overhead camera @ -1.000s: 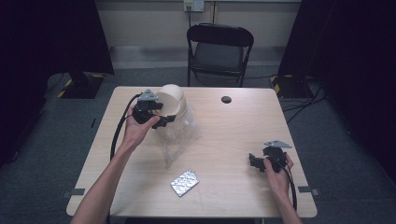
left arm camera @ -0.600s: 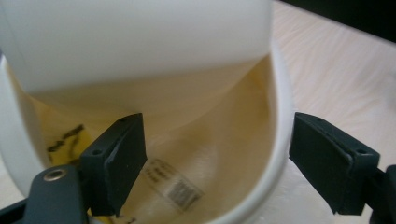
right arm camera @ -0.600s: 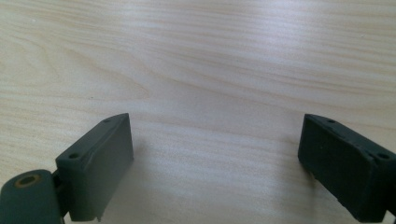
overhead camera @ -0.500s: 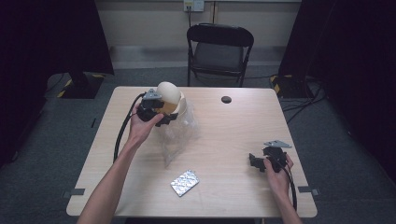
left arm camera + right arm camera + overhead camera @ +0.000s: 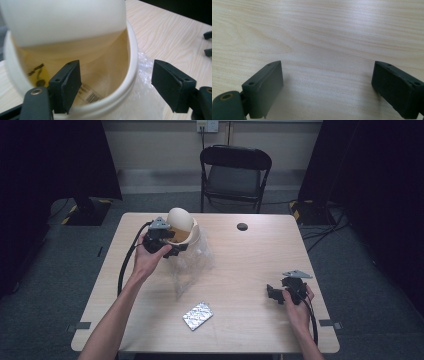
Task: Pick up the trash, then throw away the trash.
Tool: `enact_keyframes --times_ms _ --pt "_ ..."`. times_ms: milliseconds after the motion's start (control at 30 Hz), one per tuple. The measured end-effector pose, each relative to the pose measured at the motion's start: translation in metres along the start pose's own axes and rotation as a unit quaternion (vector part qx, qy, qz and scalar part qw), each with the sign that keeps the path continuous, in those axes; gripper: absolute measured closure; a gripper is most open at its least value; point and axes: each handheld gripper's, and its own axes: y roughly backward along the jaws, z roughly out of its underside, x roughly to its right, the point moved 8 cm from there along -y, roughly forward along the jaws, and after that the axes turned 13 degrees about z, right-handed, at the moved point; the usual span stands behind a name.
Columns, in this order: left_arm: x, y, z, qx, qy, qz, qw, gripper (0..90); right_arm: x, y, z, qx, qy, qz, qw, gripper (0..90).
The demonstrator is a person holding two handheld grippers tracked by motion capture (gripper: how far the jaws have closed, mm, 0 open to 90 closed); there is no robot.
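Observation:
A cream plastic container (image 5: 194, 236) stands at the table's far left on a clear plastic bag (image 5: 192, 265), its white lid (image 5: 180, 219) raised. In the left gripper view the yellowish inside and a barcode label (image 5: 91, 96) show under the lid (image 5: 65, 20). My left gripper (image 5: 180, 245) straddles the container's rim (image 5: 132, 62), one jaw inside and one outside over the bag. Its jaws (image 5: 116, 75) have just been closing, and the pads stand apart from the wall. My right gripper (image 5: 270, 293) rests on the table at the right, open, with bare wood between its jaws (image 5: 327, 75).
A silver blister pack (image 5: 197, 315) lies near the table's front middle. A small black cap (image 5: 242, 226) sits at the far edge. A black folding chair (image 5: 235, 170) stands behind the table (image 5: 250, 270).
The container's lid has swung up, so its yellowish inside shows. The left gripper edged slightly toward the rim. The right gripper has not moved.

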Motion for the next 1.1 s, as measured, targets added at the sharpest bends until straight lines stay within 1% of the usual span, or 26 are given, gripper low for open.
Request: enact_keyframes --times_ms 33,133,167,200,267,300,333,367,467,500,533,567,600,633,700,733,800,833,867,900,933,967,1000,1033,1067,1100 --pt "0.002 0.004 -0.001 0.007 0.001 0.001 1.0000 23.6 0.000 0.000 0.000 0.000 0.000 0.000 1.0000 9.4" --pt "0.011 0.014 -0.001 0.017 -0.005 0.005 0.9998 23.6 0.000 0.000 0.000 0.000 0.000 0.000 1.0000 9.4" --pt "0.013 0.017 0.000 0.014 -0.004 0.005 0.9999 23.6 0.000 0.000 0.000 0.000 0.000 0.000 1.0000 9.4" --pt "0.015 0.018 0.003 0.010 -0.002 0.011 0.9999 23.6 0.000 0.000 0.000 0.000 0.000 0.000 1.0000 9.4" --pt "0.017 0.020 0.004 0.010 -0.001 0.012 0.9999 23.6 0.000 0.000 0.000 0.000 0.000 0.000 1.0000 9.4" --pt "0.023 0.025 0.008 0.017 0.004 0.017 0.9997 23.6 0.000 0.000 0.000 0.000 0.000 0.000 1.0000 9.4" --pt "0.023 0.025 0.008 0.017 0.004 0.017 0.9997 23.6 0.000 0.000 0.000 0.000 0.000 0.000 1.0000 9.4" --pt "0.028 0.030 0.013 0.020 0.004 0.015 0.9997 23.4 0.000 0.000 0.000 0.000 0.000 0.000 1.0000 9.4" --pt "0.035 0.036 0.020 0.028 0.010 0.021 0.9993 22.6 0.000 0.000 0.000 0.000 0.000 0.000 1.0000 9.5" --pt "0.037 0.037 0.023 0.027 0.012 0.020 0.9994 22.0 0.000 0.000 0.000 0.000 0.000 0.000 1.0000 9.5" --pt "0.039 0.037 0.026 0.029 0.015 0.022 0.9992 21.8 0.000 0.000 0.000 0.000 0.000 0.000 1.0000 9.4" --pt "0.042 0.038 0.029 0.027 0.016 0.024 0.9992 21.9 0.000 0.000 0.000 0.000 0.000 0.000 1.0000 9.4" --pt "0.042 0.038 0.029 0.027 0.016 0.024 0.9992 21.7 0.000 0.000 0.000 0.000 0.000 0.000 1.0000 9.4" --pt "0.047 0.037 0.034 0.024 0.018 0.030 0.9991 21.6 0.000 0.000 0.000 0.000 0.000 0.000 1.0000 9.4" --pt "0.051 0.038 0.040 0.016 0.016 0.027 0.9994 21.6 0.000 0.000 0.000 0.000 0.000 0.000 1.0000 9.4" --pt "0.053 0.039 0.041 0.018 0.017 0.030 0.9993 21.6 0.000 0.000 0.000 0.000 0.000 0.000 1.0000 9.4" --pt "0.057 0.042 0.044 0.028 0.029 0.032 0.9987 21.6 0.000 0.000 0.000 0.000 0.000 0.000 1.0000 9.4" --pt "0.060 0.043 0.046 0.025 0.025 0.035 0.9988 21.6 0.000 0.000 0.000 0.000 0.000 0.000 1.0000 9.4" --pt "0.064 0.043 0.049 0.024 0.028 0.039 0.9986 21.6 0.000 0.000 0.000 0.001 0.000 0.000 1.0000 9.4" --pt "0.067 0.042 0.051 0.016 0.028 0.037 0.9988 21.7 0.000 0.000 0.000 0.001 0.000 0.000 1.0000 9.4" --pt "0.067 0.042 0.051 0.016 0.028 0.037 0.9988 21.7 0.000 0.000 0.000 0.001 0.000 0.000 1.0000 9.4" --pt "0.072 0.039 0.056 0.004 0.015 0.031 0.9994 21.7 0.000 0.000 0.000 0.001 0.000 0.000 1.0000 9.4" --pt "0.075 0.039 0.058 0.007 0.017 0.034 0.9993 22.0 0.000 0.000 0.000 0.001 0.000 0.000 1.0000 9.4" --pt "0.079 0.037 0.061 0.004 0.017 0.040 0.9991 22.3 0.000 0.000 0.000 0.001 0.000 0.000 1.0000 9.4" --pt "0.079 0.037 0.061 0.004 0.017 0.040 0.9991 22.5 0.000 0.000 0.000 0.001 0.000 0.000 1.0000 9.4" --pt "0.086 0.034 0.067 0.004 0.017 0.044 0.9989 22.6 0.000 0.000 0.000 0.001 0.000 0.000 1.0000 9.4"
